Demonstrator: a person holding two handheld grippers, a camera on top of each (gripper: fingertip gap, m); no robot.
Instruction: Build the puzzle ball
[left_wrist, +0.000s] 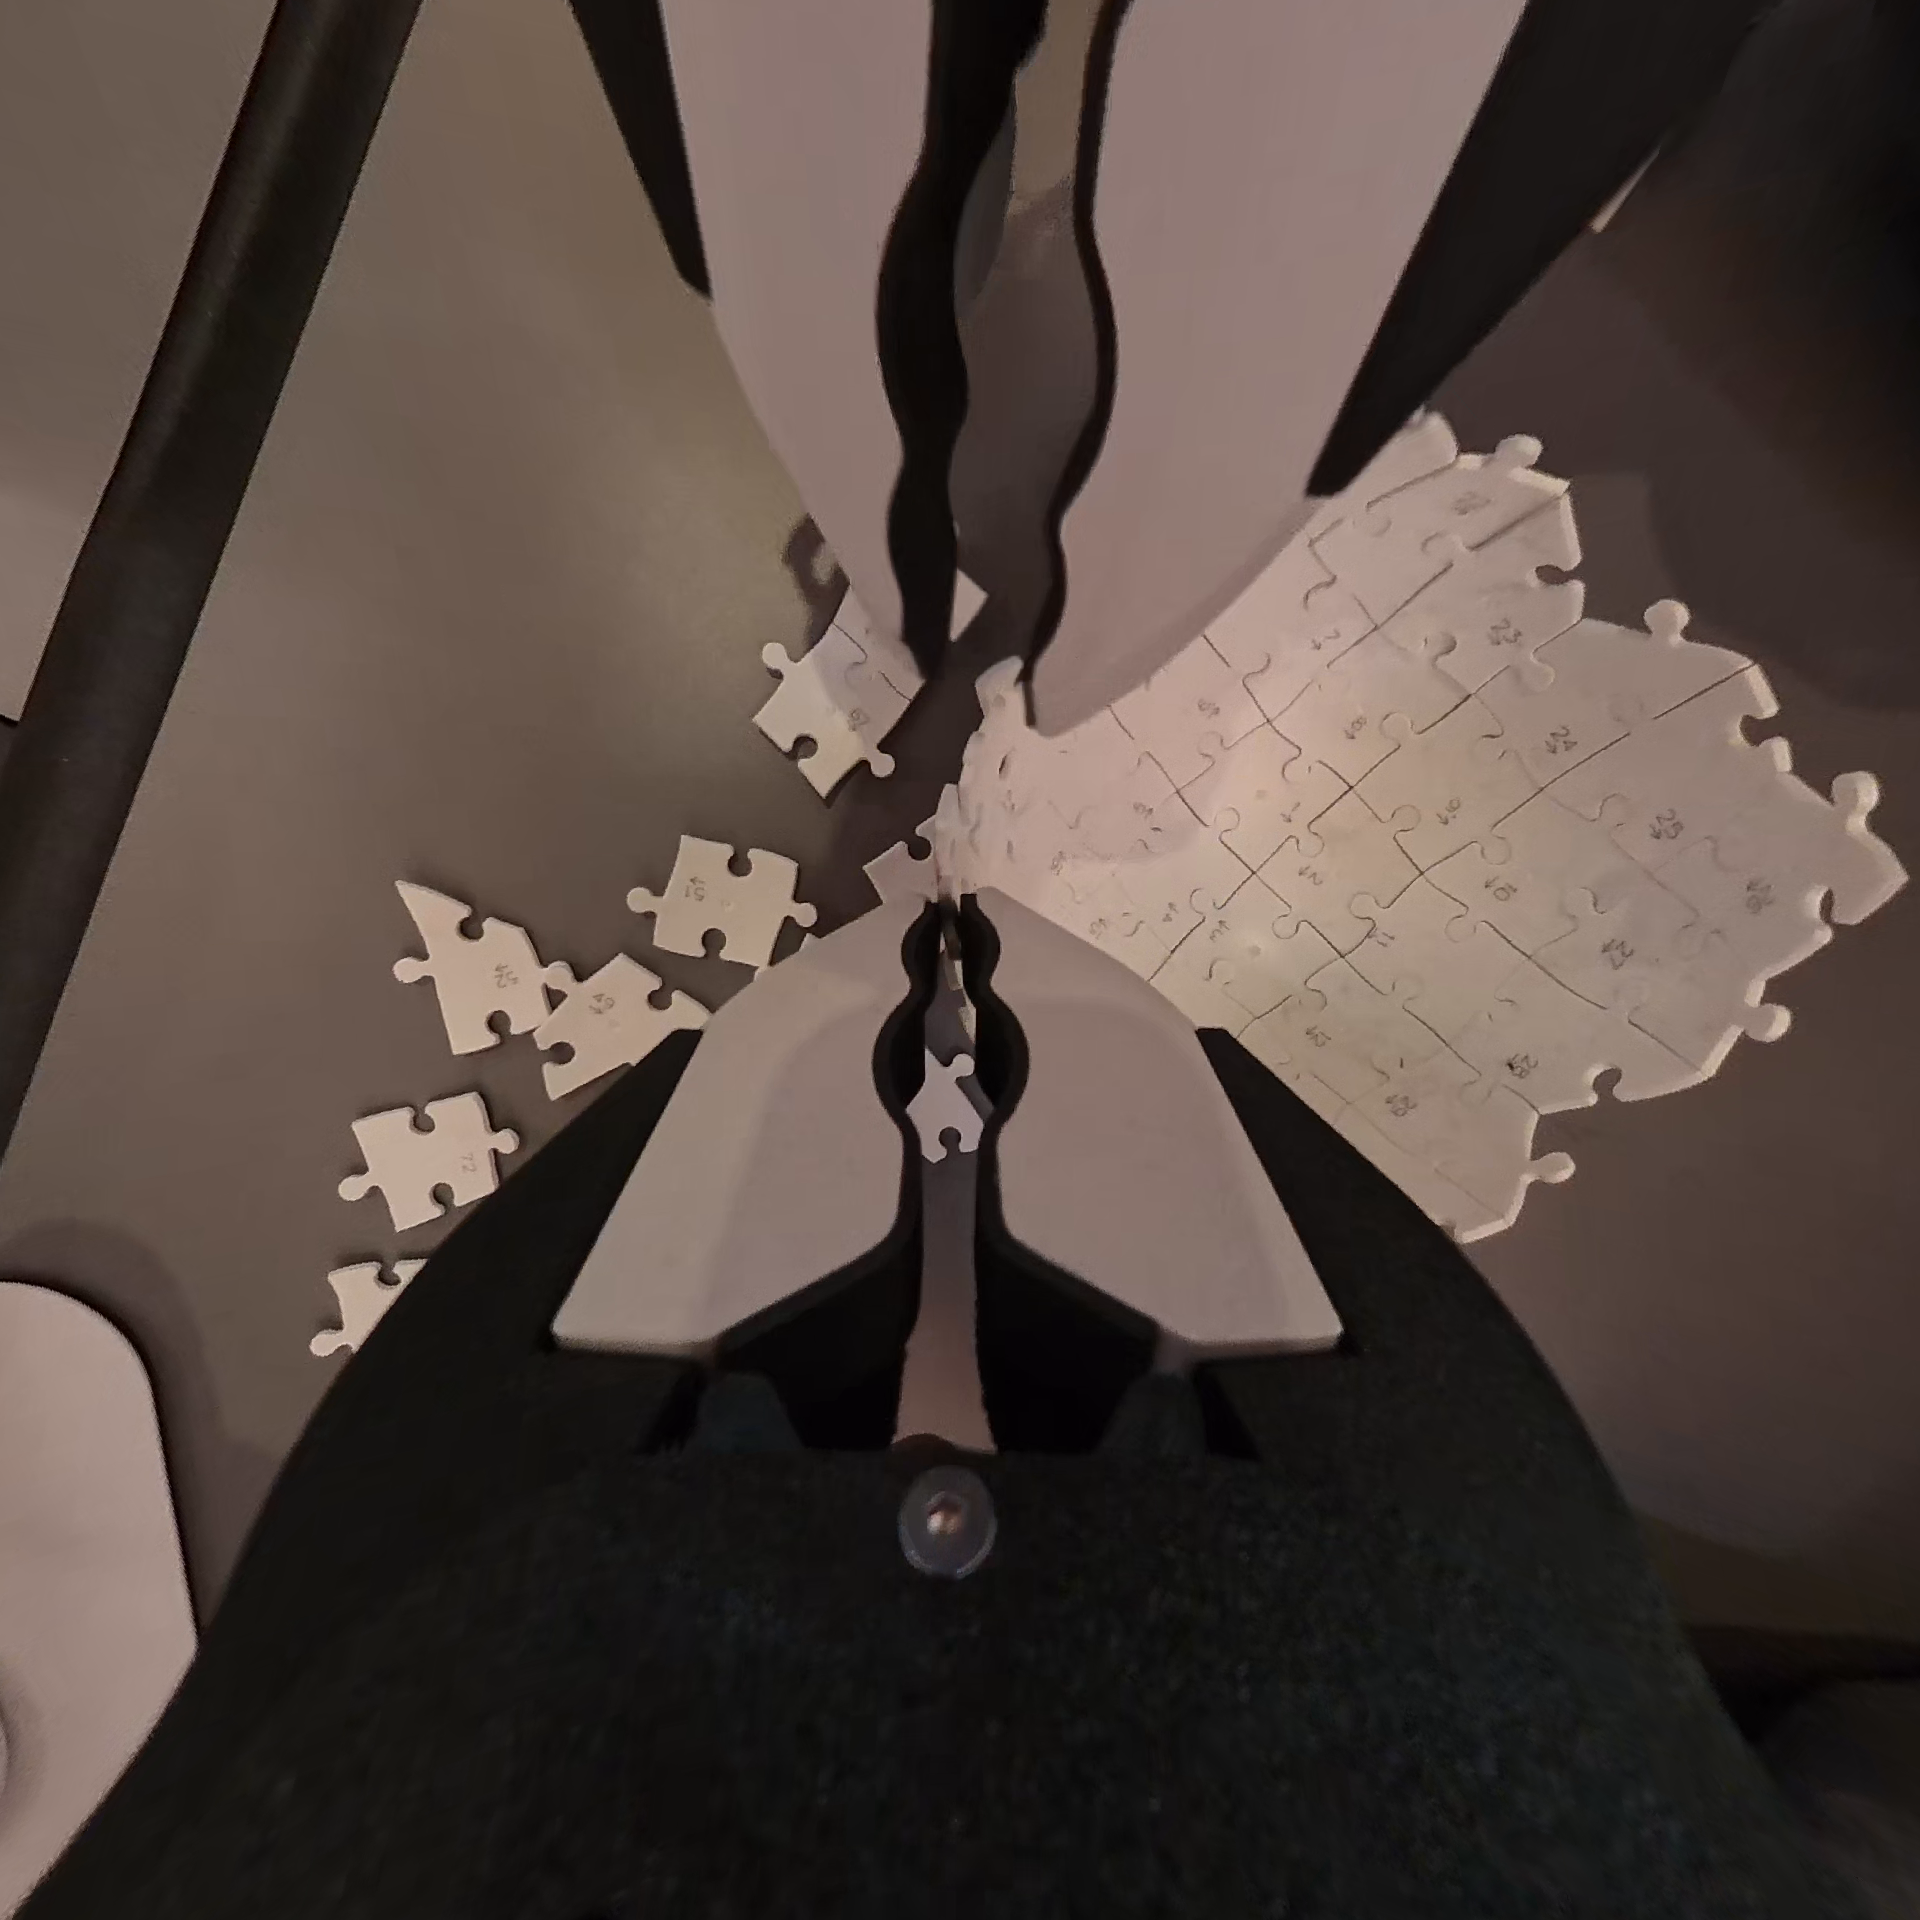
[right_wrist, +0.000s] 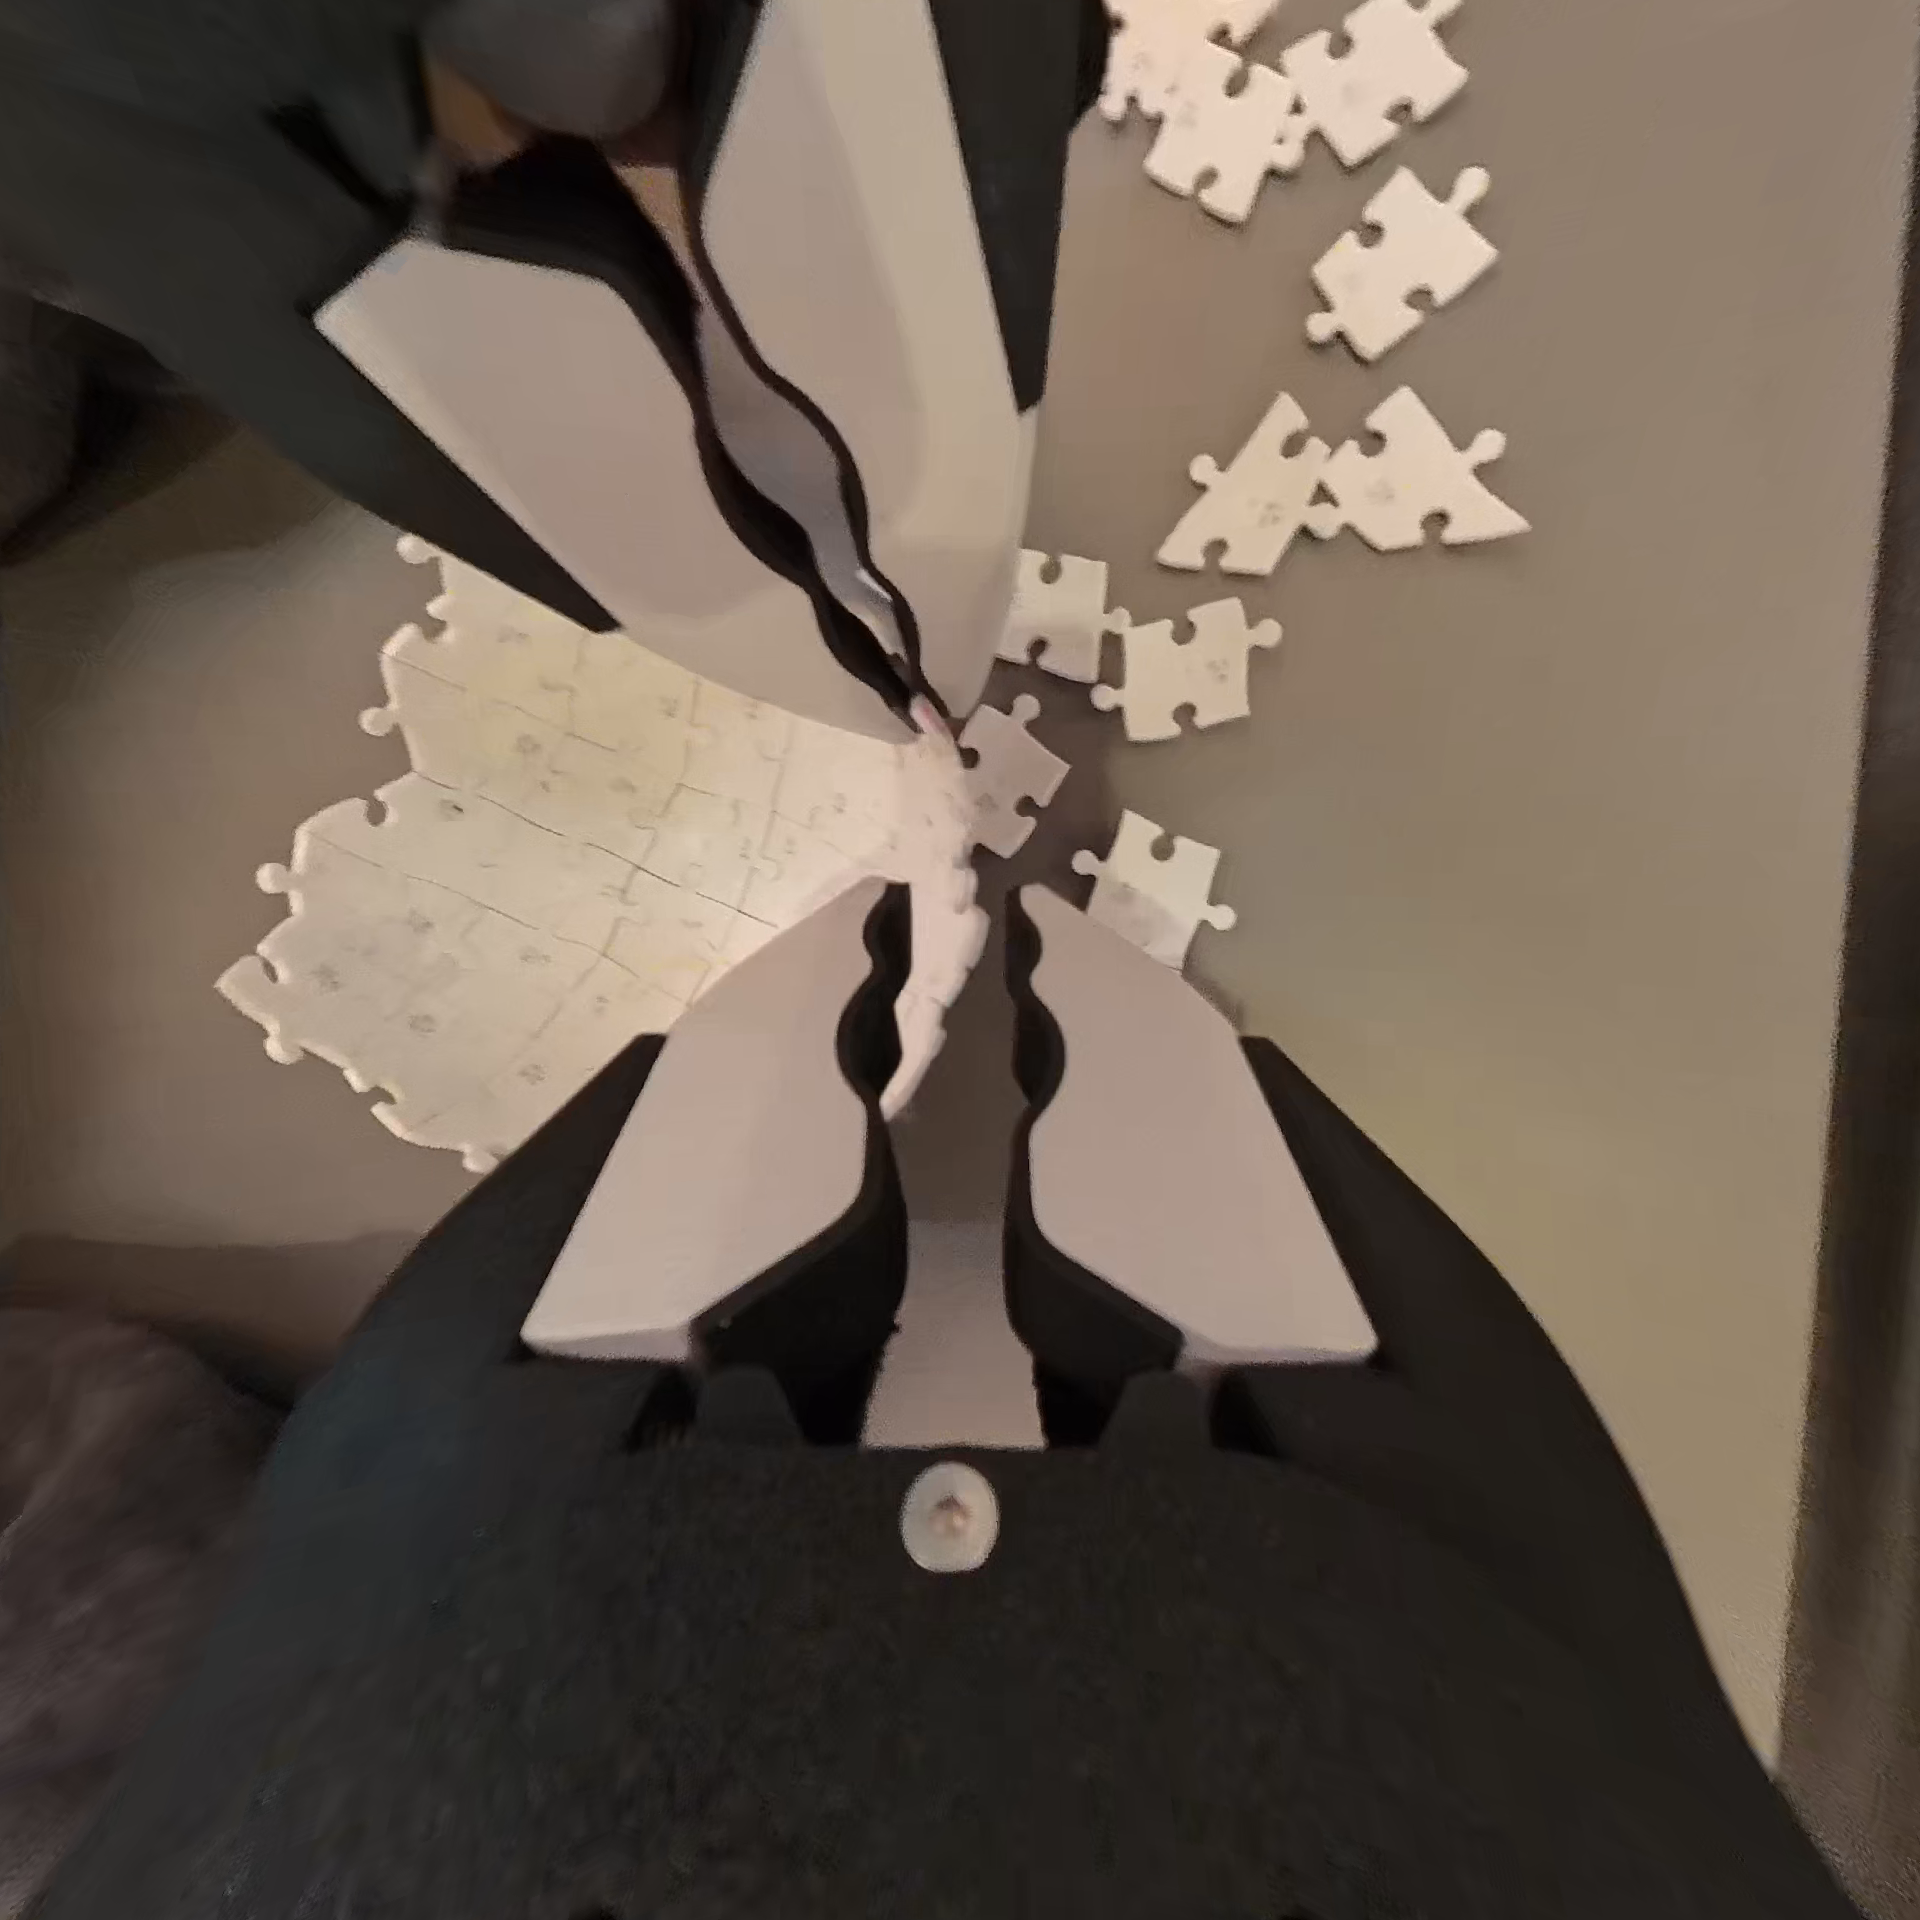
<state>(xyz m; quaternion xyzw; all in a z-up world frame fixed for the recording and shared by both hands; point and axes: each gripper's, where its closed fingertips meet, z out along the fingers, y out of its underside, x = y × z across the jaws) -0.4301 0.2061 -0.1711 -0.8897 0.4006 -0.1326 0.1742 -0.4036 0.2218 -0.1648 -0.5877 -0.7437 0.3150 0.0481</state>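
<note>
Puzzle ball shell (left_wrist: 1455, 883), a curved sheet of joined white pieces, is lying on the grey table (left_wrist: 312, 727) in the left wrist view, spreading right of the left gripper (left_wrist: 951, 920), whose tips are sitting at its near-left rim. That gripper's jaws are standing almost together, and whether they are pinching the rim or a small piece there I cannot tell; the right gripper (left_wrist: 987, 665) is reaching in from above with a narrow gap, touching the same rim. Loose pieces (left_wrist: 717, 899) are lying just left. In the right wrist view the right gripper (right_wrist: 961, 914) is standing parted with the shell's rim (right_wrist: 940, 935) passing between its fingers, apparently unclamped, while the left gripper (right_wrist: 920, 717) is coming down nearly closed onto the edge beside a single piece (right_wrist: 1008, 779). To seat that piece well, I judge one claw should be steadying the rim while the other is pressing tab into socket gently, avoiding buckling the joined sheet.
</note>
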